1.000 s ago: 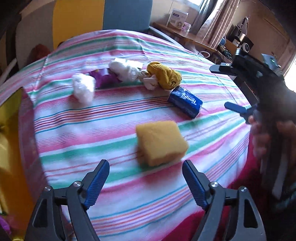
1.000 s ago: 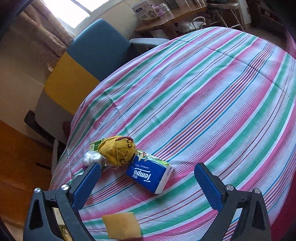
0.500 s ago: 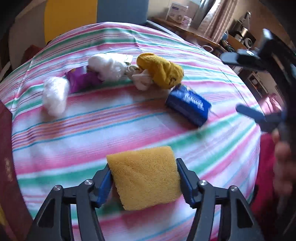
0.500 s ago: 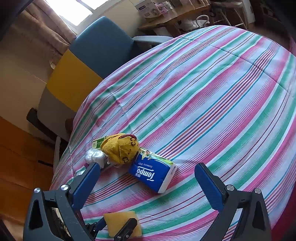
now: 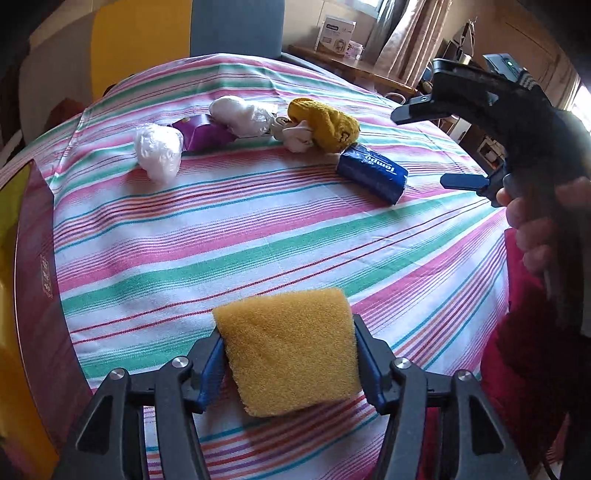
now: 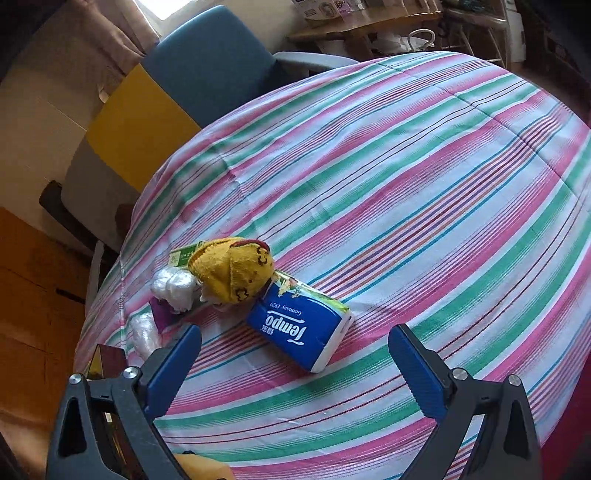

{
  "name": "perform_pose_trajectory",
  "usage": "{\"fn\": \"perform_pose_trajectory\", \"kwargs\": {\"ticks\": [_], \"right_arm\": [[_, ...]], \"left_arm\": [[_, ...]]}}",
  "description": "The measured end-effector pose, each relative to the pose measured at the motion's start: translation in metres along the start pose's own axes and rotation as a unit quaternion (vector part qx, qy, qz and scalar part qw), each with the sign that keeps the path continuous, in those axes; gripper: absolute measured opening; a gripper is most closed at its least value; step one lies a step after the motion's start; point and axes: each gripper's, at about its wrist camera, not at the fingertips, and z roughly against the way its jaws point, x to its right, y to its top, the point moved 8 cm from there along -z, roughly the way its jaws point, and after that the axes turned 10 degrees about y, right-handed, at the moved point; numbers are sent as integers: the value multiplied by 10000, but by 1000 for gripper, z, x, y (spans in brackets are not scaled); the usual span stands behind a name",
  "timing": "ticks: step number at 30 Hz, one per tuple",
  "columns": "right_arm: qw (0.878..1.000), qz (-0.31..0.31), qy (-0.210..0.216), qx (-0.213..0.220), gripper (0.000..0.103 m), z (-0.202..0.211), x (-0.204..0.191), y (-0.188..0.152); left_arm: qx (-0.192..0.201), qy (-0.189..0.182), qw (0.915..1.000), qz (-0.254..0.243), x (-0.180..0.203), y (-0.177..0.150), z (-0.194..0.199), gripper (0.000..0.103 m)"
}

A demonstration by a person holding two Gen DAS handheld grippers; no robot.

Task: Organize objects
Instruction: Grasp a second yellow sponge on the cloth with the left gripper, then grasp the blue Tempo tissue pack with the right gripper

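Observation:
My left gripper (image 5: 288, 350) is shut on a yellow sponge (image 5: 290, 349) and holds it above the near part of the striped tablecloth (image 5: 258, 229). My right gripper (image 6: 295, 354) is open and empty, hovering just in front of a blue Tempo tissue pack (image 6: 299, 325), which also shows in the left wrist view (image 5: 371, 173). Behind the pack lie a yellow knitted hat (image 6: 231, 271), a white rag (image 5: 295, 136), two clear plastic bag bundles (image 5: 159, 151) (image 5: 242, 112) and a purple packet (image 5: 203, 131).
A dark red box (image 5: 33, 295) stands at the table's left edge. A blue and yellow chair (image 6: 184, 85) is behind the table, and a wooden shelf (image 6: 369, 22) with boxes stands beyond. The right gripper and hand (image 5: 517, 147) are at the right in the left wrist view.
My left gripper moved onto the sponge, shut on it and lifted it. My right gripper came a little closer to the tissue pack.

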Motion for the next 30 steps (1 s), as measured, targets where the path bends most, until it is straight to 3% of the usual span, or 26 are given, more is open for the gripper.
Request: {"fn": "perform_pose_trajectory", "kwargs": {"ticks": [8, 11, 15, 18, 21, 25, 27, 28, 29, 30], "right_arm": [[9975, 394, -526, -269, 102, -13, -1, -9], [9907, 764, -916, -654, 101, -28, -5, -18], [9801, 1338, -1283, -715, 101, -34, -17, -15], [9692, 1699, -1528, -915, 101, -45, -23, -8], [9474, 2236, -1809, -1403, 102, -67, -23, -6], [9257, 2659, -2142, -1628, 102, -86, -14, -5], [9347, 2619, -1895, -1478, 89, -83, -17, -7], [9382, 2592, -1737, -1500, 61, -79, -23, -11], [9371, 2623, -1730, -1518, 54, -75, -28, -15], [9355, 2717, -1670, -1524, 54, -73, -34, -22]], "left_arm": [[158, -4, 9999, -68, 2, -2, -1, 63], [194, -43, 9998, -69, 0, -3, -1, 63], [221, -77, 9997, -59, -1, -4, -2, 64], [212, -155, 9997, 5, -3, -5, -2, 64], [228, -205, 9995, 45, -4, -5, -3, 64], [246, -257, 9993, 79, -3, -5, -4, 64], [250, -273, 9993, 88, -3, -4, -4, 64], [257, -270, 9993, 95, -3, -4, -4, 64], [271, -256, 9993, 95, -3, -4, -4, 65], [295, -237, 9992, 85, -2, -5, -4, 65]]}}
